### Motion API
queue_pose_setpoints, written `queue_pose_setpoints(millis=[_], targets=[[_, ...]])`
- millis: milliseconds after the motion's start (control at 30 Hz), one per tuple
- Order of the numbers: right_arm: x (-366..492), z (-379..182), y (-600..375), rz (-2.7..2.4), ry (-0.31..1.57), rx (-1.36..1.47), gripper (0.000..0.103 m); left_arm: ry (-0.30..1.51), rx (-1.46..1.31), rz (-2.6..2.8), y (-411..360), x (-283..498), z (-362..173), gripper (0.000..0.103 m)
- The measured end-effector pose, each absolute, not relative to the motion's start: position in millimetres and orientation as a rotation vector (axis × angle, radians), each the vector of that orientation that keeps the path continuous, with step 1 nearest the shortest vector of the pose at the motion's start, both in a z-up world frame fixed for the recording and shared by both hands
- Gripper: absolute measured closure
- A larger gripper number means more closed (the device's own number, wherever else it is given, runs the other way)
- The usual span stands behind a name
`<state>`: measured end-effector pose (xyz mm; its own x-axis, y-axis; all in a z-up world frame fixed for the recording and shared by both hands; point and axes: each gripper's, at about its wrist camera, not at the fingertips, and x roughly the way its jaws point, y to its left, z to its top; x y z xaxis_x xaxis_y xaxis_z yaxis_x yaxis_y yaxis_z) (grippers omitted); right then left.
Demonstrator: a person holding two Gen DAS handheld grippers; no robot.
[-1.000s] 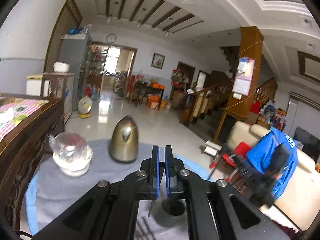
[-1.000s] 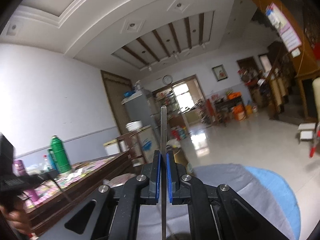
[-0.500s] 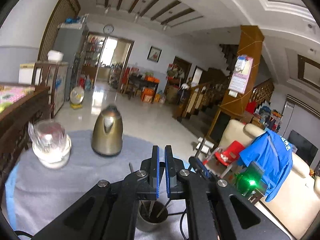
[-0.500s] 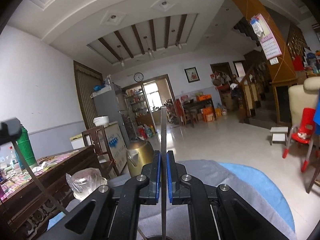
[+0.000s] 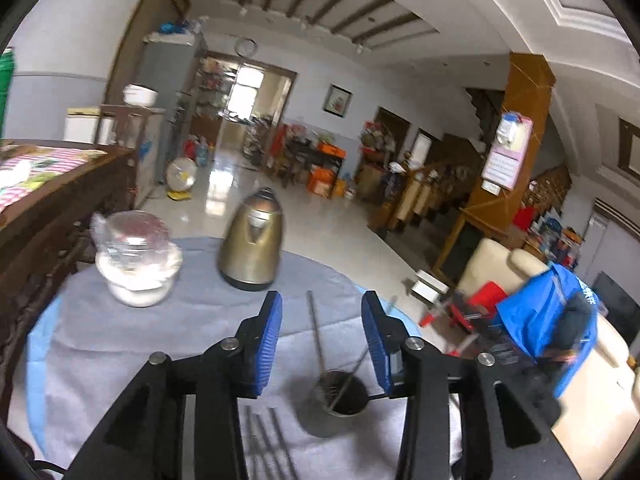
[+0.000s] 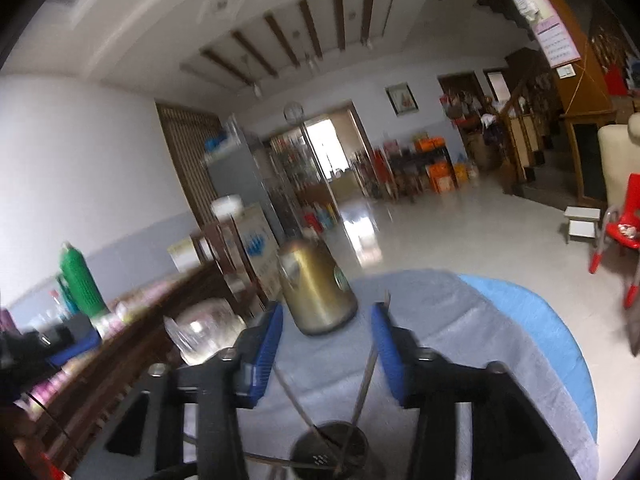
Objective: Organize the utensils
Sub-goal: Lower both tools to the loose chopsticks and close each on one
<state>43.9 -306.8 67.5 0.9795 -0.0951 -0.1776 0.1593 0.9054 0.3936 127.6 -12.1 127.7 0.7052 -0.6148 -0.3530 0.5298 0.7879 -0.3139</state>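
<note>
A dark metal cup [image 5: 342, 398] stands on the grey cloth just below both grippers. Two thin metal chopsticks lean in it, one upright [image 5: 316, 332] and one tilted right [image 5: 358, 366]. My left gripper [image 5: 321, 308] hangs over the cup with its jaws opening; the upright chopstick rises between the blue pads without touching them. Several more chopsticks [image 5: 268, 440] lie flat on the cloth below it. In the right wrist view the cup [image 6: 330, 450] holds the same chopsticks [image 6: 366, 376]. My right gripper [image 6: 328, 316] is also opening, gripping nothing.
A brass kettle [image 5: 252, 248] stands behind the cup, with a glass jar on a white bowl [image 5: 136, 260] to its left. The round table's edge [image 6: 560, 340] curves on the right. A dark wooden sideboard [image 5: 60, 200] borders the left side.
Both grippers were shut and their jaws have now parted. The chopstick the right gripper held upright now stands loose in the cup. Both hands have sunk toward the cup.
</note>
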Motion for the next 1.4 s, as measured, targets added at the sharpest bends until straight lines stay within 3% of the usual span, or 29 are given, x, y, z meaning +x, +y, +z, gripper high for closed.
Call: queue_pose_setpoints(millis=[67,267,367,467,567,733,900,1100,1233,1400], targets=[[22.0,75.2,-308.0,-0.128,0.112,0.41,0.052,0.447,-0.213,-0.589,5.7,119.1,118.2,0.046],[-40.6,68.6,-293.9,-0.065,0.067,0.344,0.054,0.589,-0.211,-0.436,47.0,106.4,52.2,0.043],[-50.6,41.6,-277.7,-0.008,0.173,0.309,0.054,0.714,-0.21,-0.371,54.5,103.2,11.6,0.043],[-48.2,0.8,-263.0,0.028,0.325,0.305,0.064,0.823,-0.169,-0.321,50.3,92.4,-27.4,0.043],[-32.8,-44.6,-254.3,0.048,0.508,0.376,0.067,0.917,-0.154,-0.327,45.8,83.1,-58.9,0.043],[-4.8,-100.1,-242.0,0.095,0.754,0.428,0.077,0.991,-0.139,-0.356,35.4,71.5,-82.2,0.043],[13.7,-114.4,-233.9,0.135,0.84,0.417,0.078,1.02,-0.144,-0.417,20.8,70.2,-88.6,0.043],[38.7,-123.5,-214.7,0.168,0.906,0.426,0.085,1.062,-0.119,-0.481,4.4,71.8,-98.6,0.056],[49.7,-122.6,-203.0,0.172,0.924,0.406,0.085,1.102,-0.118,-0.469,2.2,74.8,-106.3,0.073],[62.4,-129.4,-191.6,0.155,0.965,0.368,0.089,1.12,-0.128,-0.466,-1.5,77.9,-111.9,0.083]])
